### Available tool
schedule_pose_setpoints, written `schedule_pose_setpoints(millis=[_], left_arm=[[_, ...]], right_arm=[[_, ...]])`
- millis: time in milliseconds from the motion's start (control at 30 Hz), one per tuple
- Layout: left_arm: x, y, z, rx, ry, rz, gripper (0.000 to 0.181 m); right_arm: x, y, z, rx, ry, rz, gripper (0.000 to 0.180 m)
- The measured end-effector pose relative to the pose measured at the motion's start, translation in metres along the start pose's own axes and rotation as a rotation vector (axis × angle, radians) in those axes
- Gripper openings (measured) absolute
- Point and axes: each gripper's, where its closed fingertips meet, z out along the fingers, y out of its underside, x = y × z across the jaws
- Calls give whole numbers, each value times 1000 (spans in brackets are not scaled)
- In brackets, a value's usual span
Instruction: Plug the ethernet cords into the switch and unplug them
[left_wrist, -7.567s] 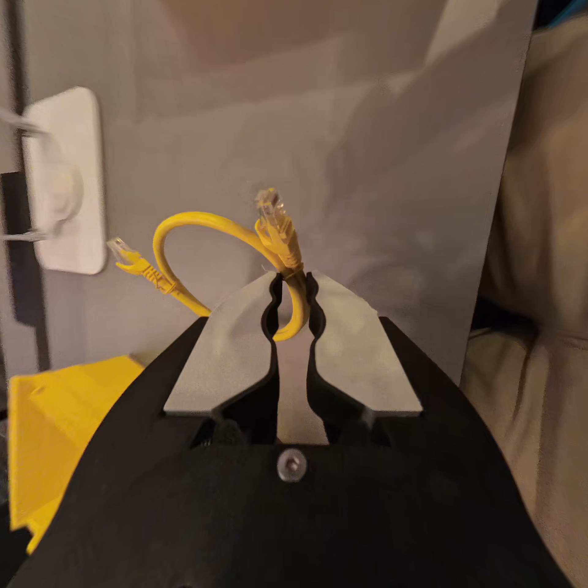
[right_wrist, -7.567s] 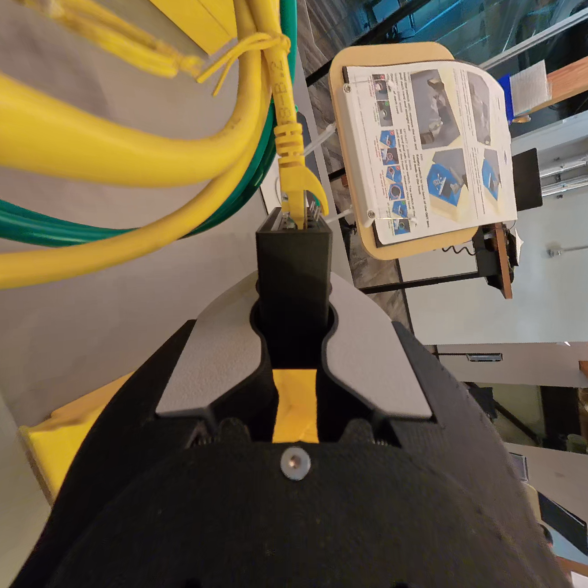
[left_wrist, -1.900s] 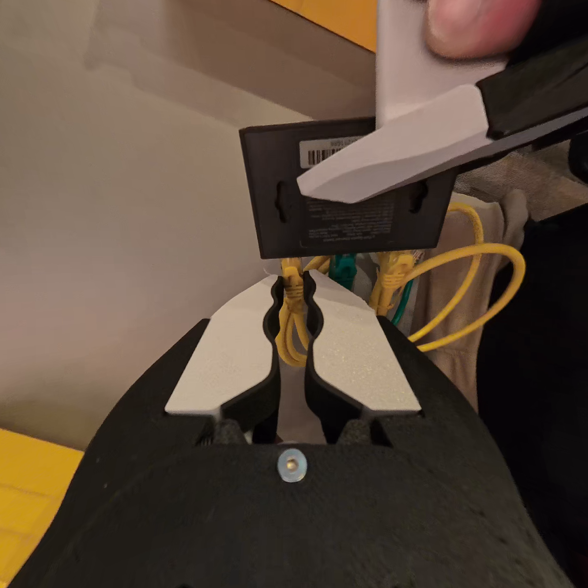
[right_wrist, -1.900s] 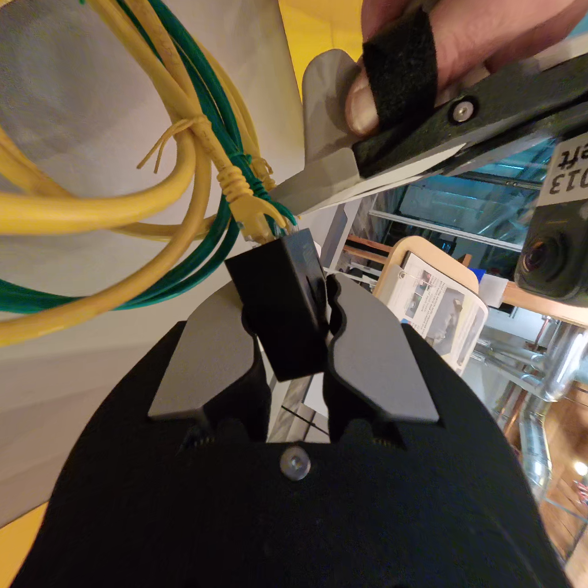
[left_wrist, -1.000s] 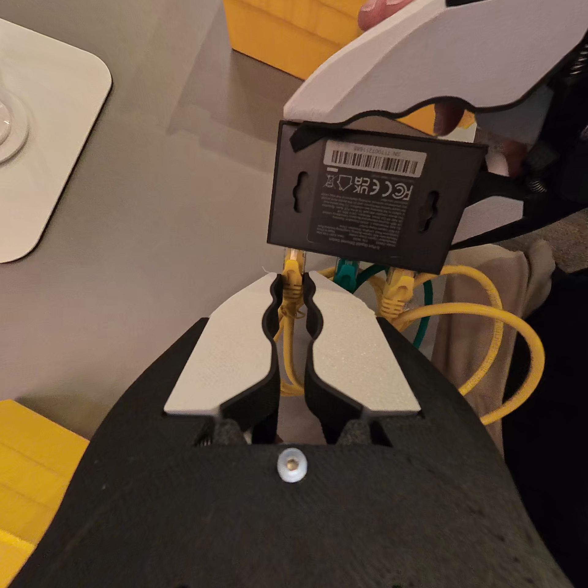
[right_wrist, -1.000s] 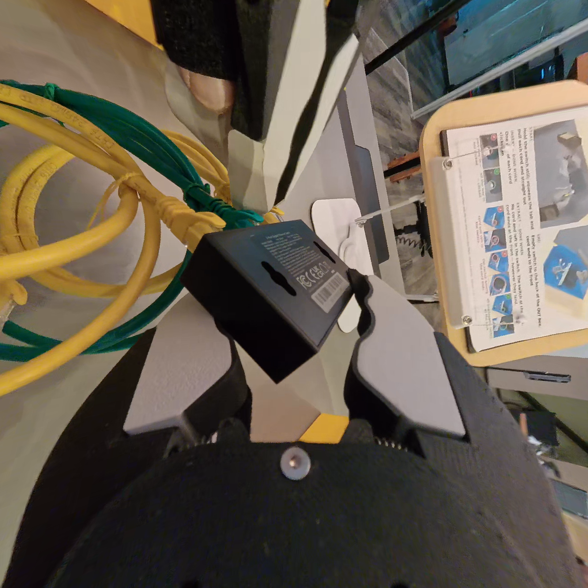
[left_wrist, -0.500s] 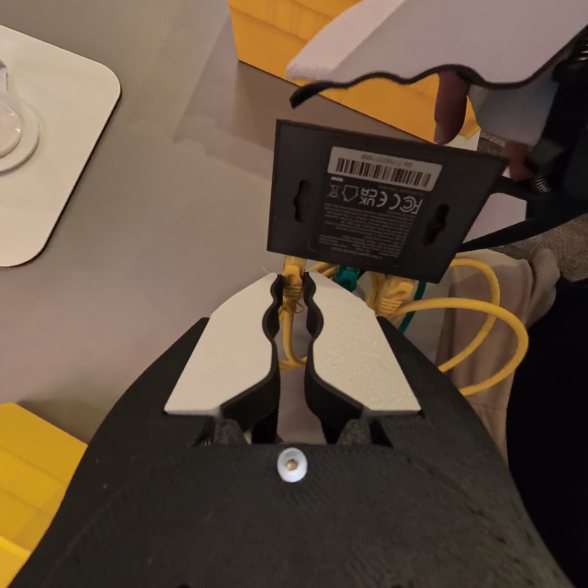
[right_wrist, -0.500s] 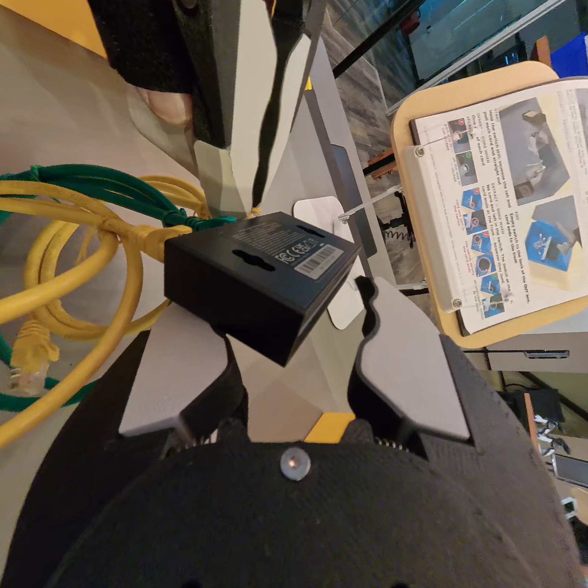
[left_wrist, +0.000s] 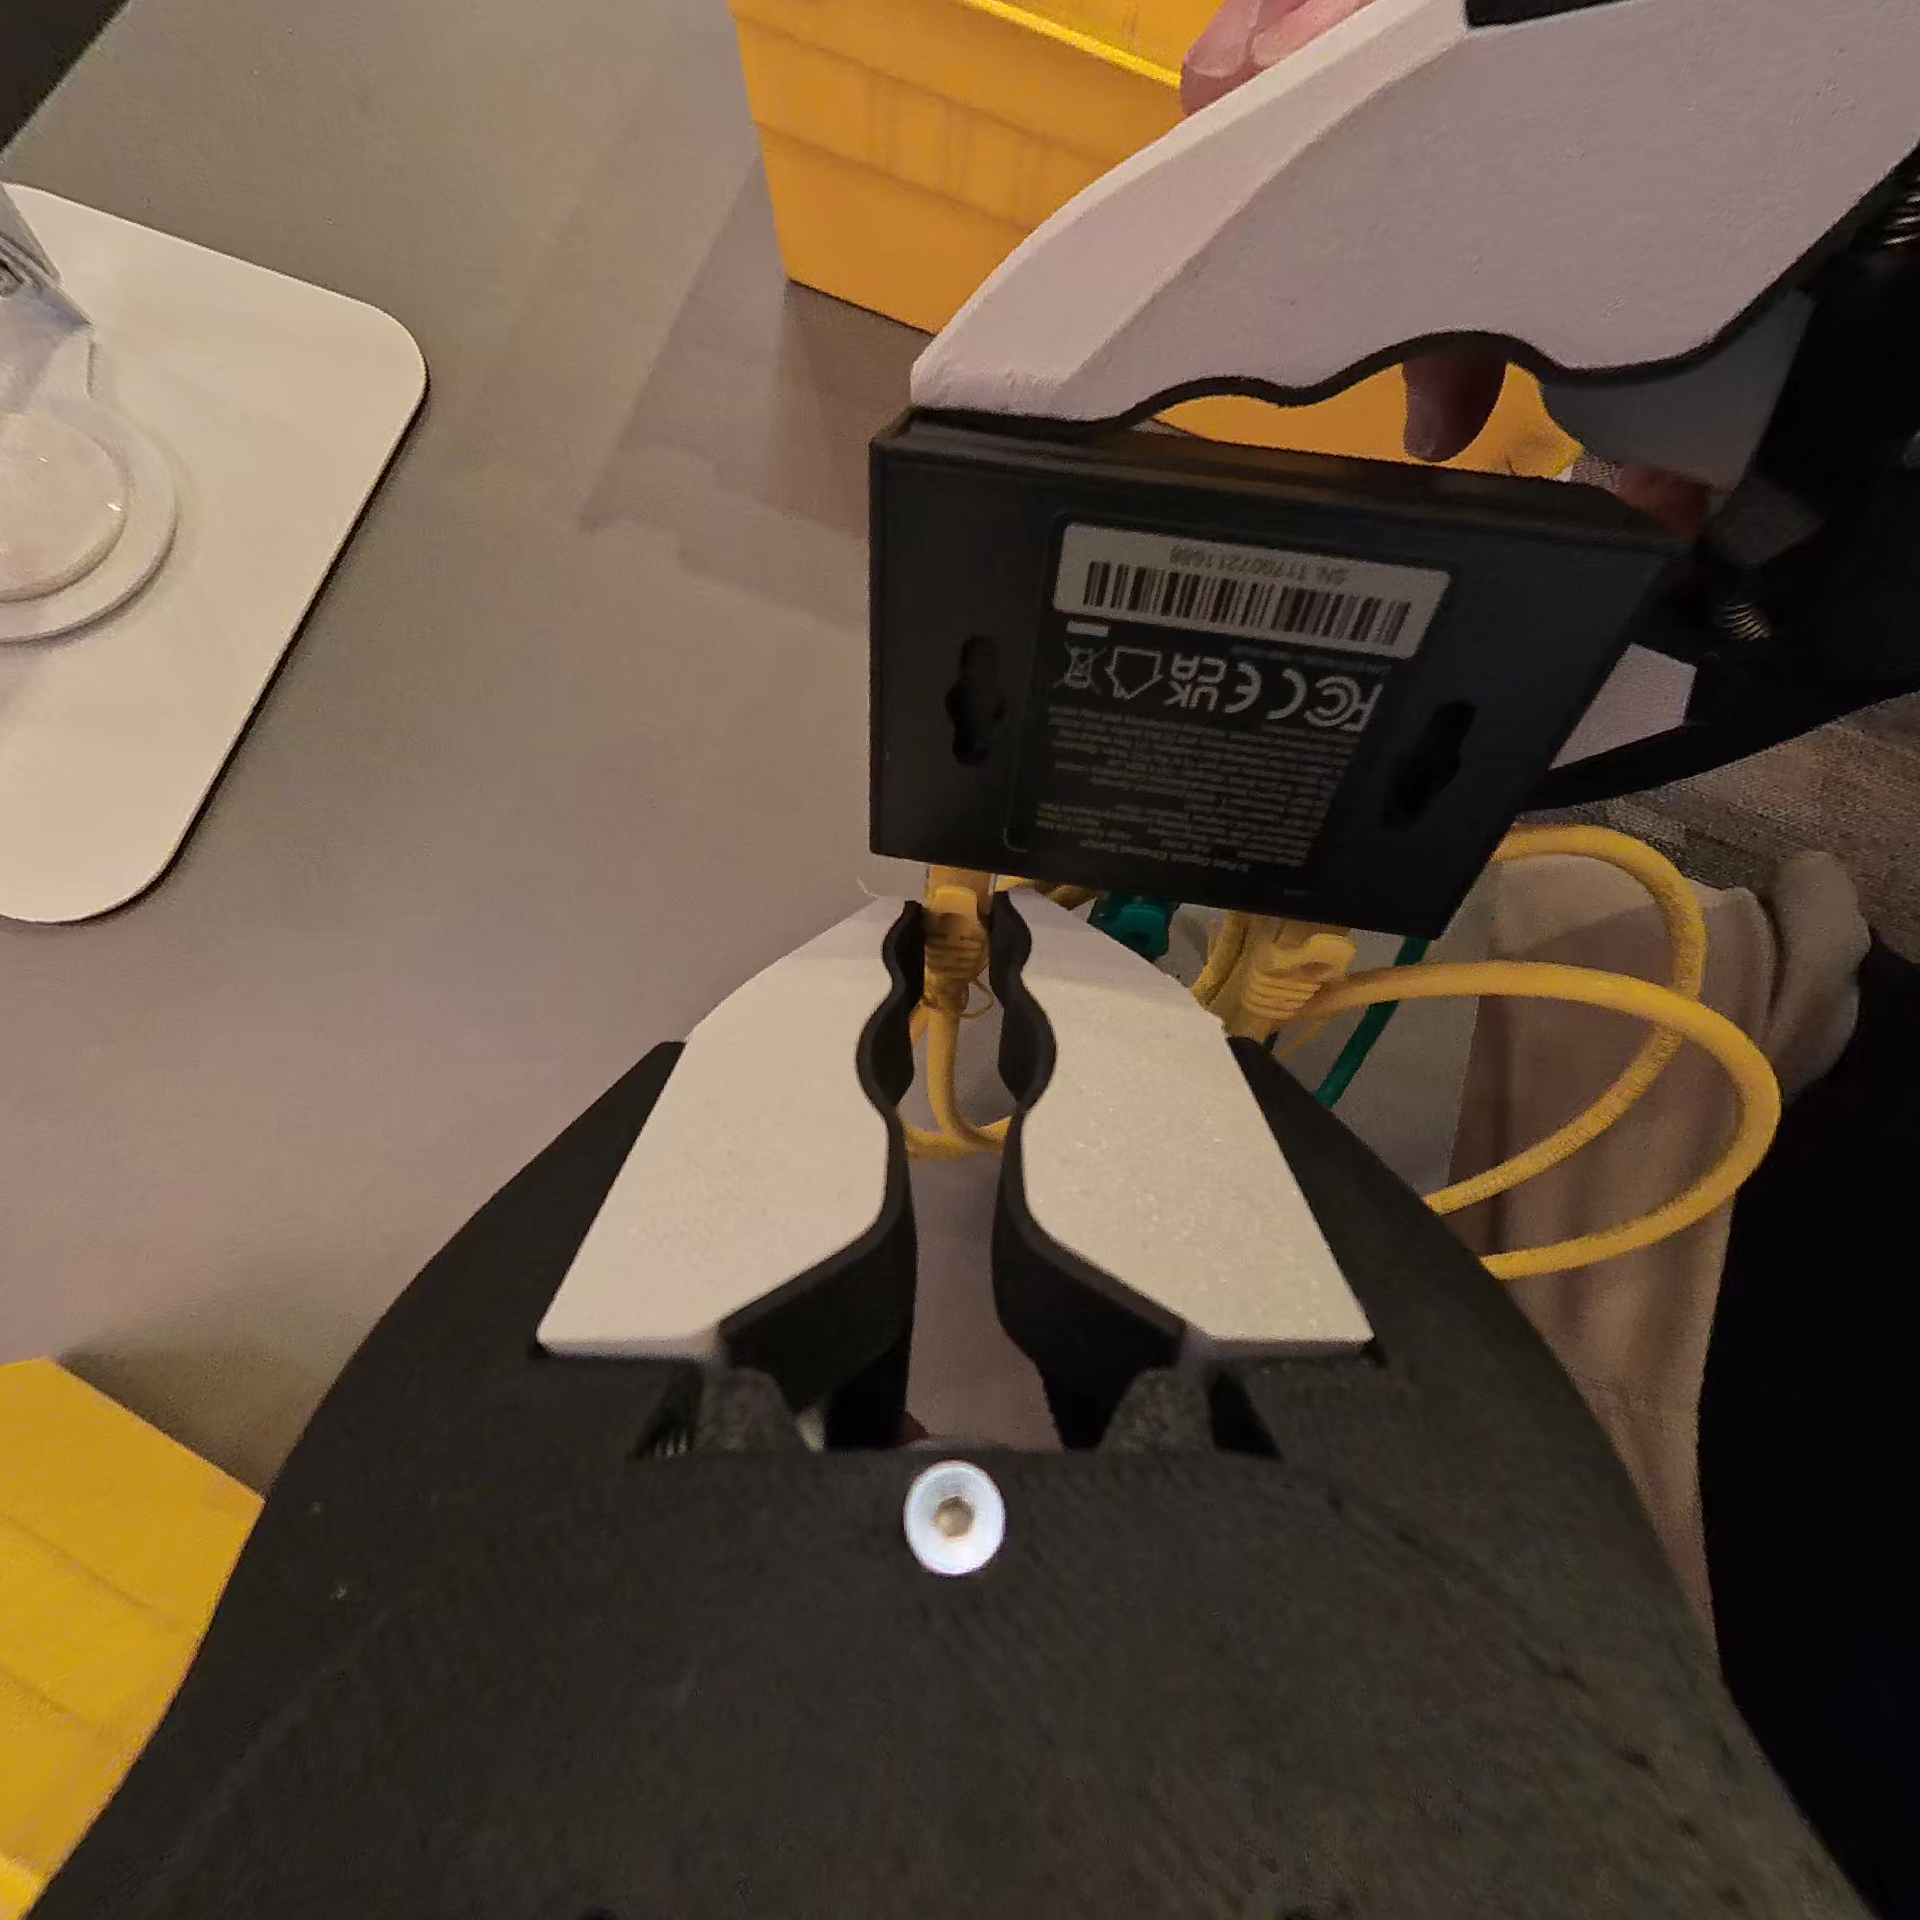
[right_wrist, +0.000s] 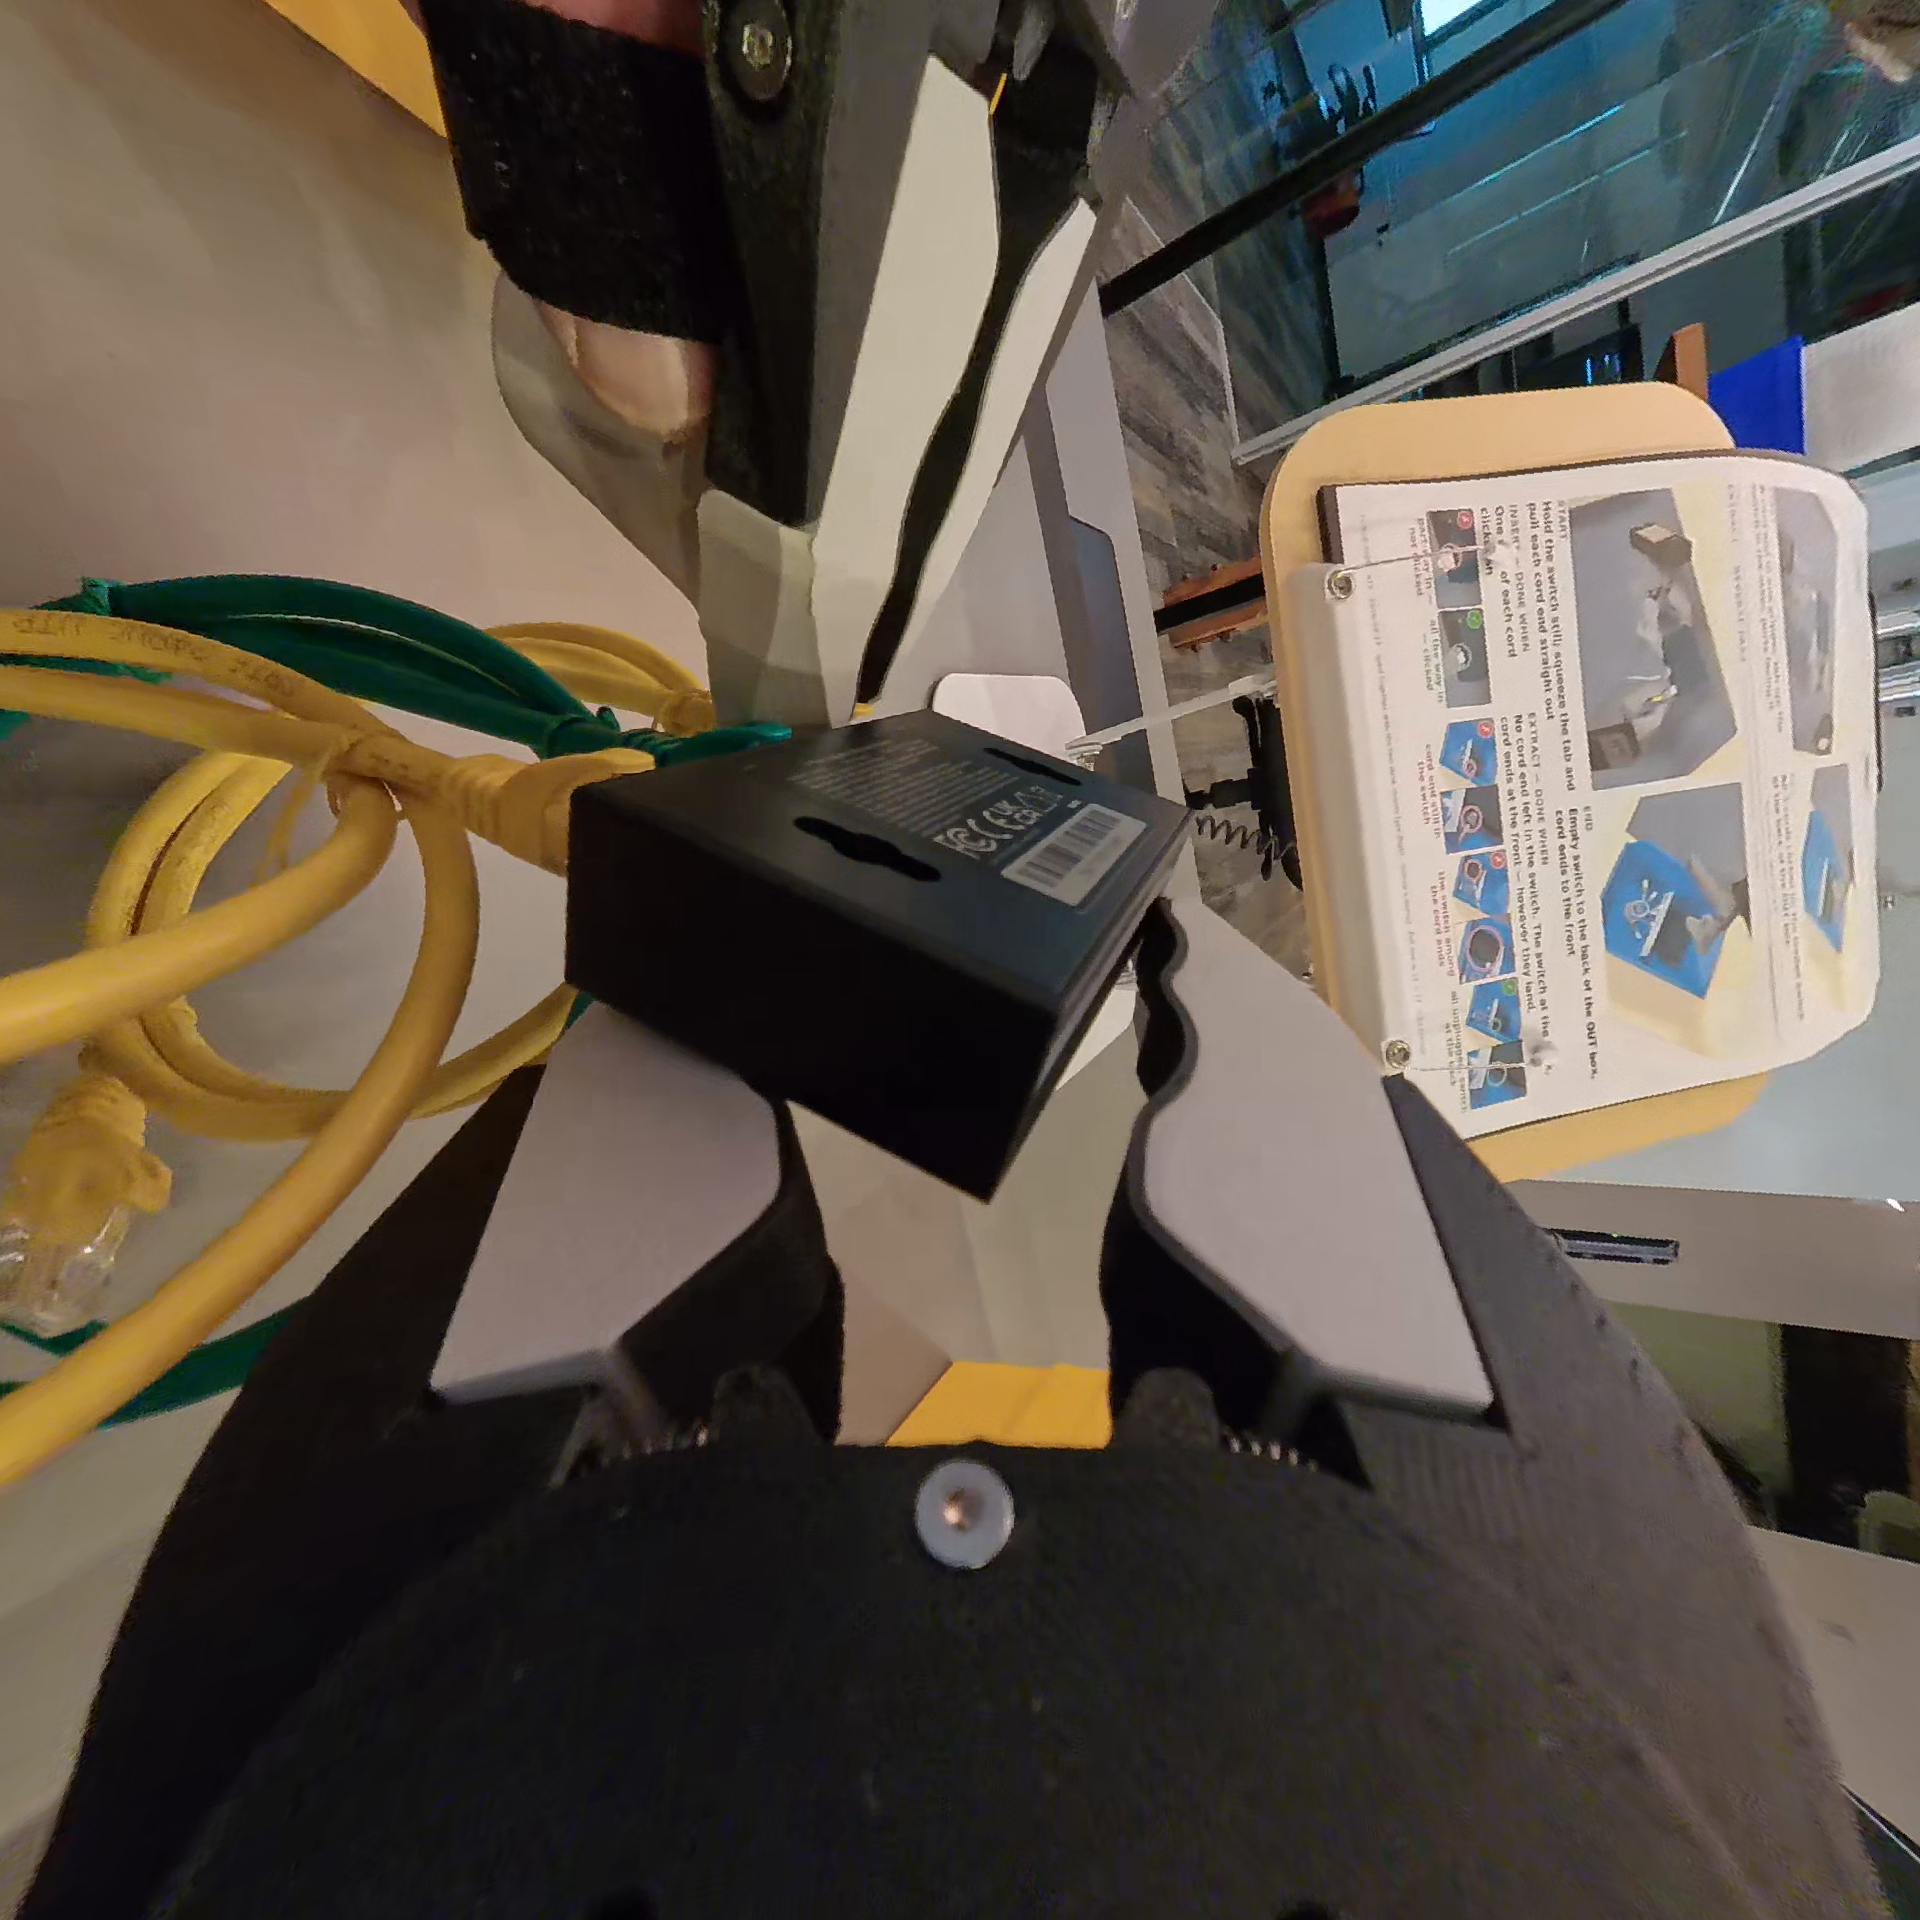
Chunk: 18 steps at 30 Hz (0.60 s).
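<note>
The black switch (left_wrist: 1195, 675) hangs above the grey table, underside with its label toward the left wrist camera. My left gripper (left_wrist: 956, 914) is shut on a yellow ethernet plug (left_wrist: 954, 940) that sits in the switch's leftmost port. A green plug (left_wrist: 1132, 925) and another yellow plug (left_wrist: 1278, 966) sit in ports beside it. My right gripper (right_wrist: 873, 977) holds the switch (right_wrist: 831, 935) with wide jaws. One finger (left_wrist: 1299, 229) lies on its far edge. A loose yellow plug (right_wrist: 73, 1174) lies on the table. The left gripper (right_wrist: 821, 717) shows behind the switch.
A white stand base with a clear dome (left_wrist: 187, 582) sits at the left. Yellow boxes stand at the back (left_wrist: 956, 135) and front left (left_wrist: 73, 1610). A beige cloth (left_wrist: 1621, 1039) lies under the cable loops. An instruction sheet on a board (right_wrist: 1590, 790) stands beyond.
My left gripper brought the yellow plug to the switch and stays shut on it. My right gripper opened, the switch turned between its fingers, and the fingers have closed back onto it.
</note>
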Motion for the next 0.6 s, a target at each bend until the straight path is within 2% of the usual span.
schedule_pose_setpoints(millis=[267, 600], left_arm=[[-2, -5, 0, 15, -56, 20, 10], [-5, 2, 5, -16, -22, -34, 11]], right_arm=[[4, 2, 1, 3, 14, -24, 63], [-3, 5, 7, -15, -8, -20, 63]])
